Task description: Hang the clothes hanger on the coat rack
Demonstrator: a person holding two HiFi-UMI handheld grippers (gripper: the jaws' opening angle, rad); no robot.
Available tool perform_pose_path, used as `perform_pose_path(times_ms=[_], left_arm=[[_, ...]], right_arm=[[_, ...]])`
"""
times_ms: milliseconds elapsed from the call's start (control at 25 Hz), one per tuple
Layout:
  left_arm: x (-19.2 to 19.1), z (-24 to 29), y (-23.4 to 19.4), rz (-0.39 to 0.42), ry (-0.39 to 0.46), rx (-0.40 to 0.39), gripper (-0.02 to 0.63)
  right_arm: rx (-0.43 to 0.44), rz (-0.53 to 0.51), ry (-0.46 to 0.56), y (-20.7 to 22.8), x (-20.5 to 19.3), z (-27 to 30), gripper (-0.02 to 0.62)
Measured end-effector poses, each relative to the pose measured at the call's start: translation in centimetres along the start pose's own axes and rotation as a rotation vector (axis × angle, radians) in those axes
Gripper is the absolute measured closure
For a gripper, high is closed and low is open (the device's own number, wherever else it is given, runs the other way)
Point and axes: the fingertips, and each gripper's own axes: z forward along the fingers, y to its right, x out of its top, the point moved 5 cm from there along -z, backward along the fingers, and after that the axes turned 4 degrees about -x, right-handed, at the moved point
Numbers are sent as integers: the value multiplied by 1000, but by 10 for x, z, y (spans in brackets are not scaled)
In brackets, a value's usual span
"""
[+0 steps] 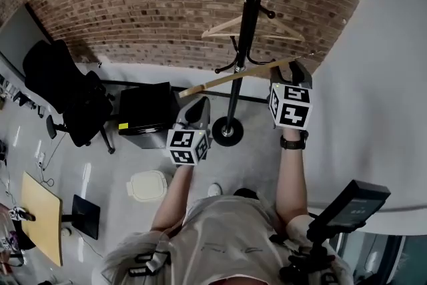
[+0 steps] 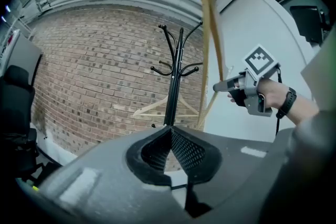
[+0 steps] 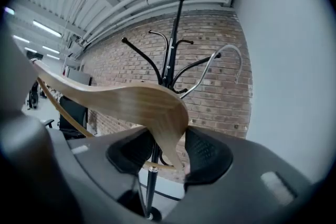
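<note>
A black coat rack [image 1: 248, 23] stands before the brick wall, and one wooden hanger [image 1: 220, 29] hangs on it. My right gripper [image 1: 288, 71] is shut on a second wooden hanger [image 1: 227, 80], held in the air just right of the pole. In the right gripper view this hanger [image 3: 131, 102] sits between the jaws of the right gripper [image 3: 170, 149], and its metal hook [image 3: 220, 60] points at the rack [image 3: 170, 55]. My left gripper [image 1: 197, 109] is lower, to the left, and shut on nothing [image 2: 170, 131]. It faces the rack [image 2: 176, 76] and the held hanger [image 2: 210, 50].
A black office chair [image 1: 73, 93] and a black cabinet [image 1: 147, 113] stand left of the rack's round base [image 1: 227, 132]. A white lidded bin [image 1: 148, 185] and a wooden board [image 1: 41, 213] lie on the floor. A white wall [image 1: 380, 77] runs along the right.
</note>
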Motion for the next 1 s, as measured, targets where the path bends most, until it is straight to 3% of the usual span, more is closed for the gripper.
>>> perform_pose_path(times_ms=[120,200,440,600,1000], left_arm=[[-6,4,2,-45,1,-45,606],[-2,7,8,-33,13,-73,606],[6,15,-1,-28,19,-46,606],[0,22,2,-29,6,-82,606],[-13,27,3,-44,-31,-102,606]], right_arm=[[13,-100,-1,-16,15,21,403],[31,-153,-7,-26,24,31,403],[24,-287,-34,-44,47,64,403],[30,-373,-75,-58,41,91,403],[57,-367,-170,-66,6,118,402]])
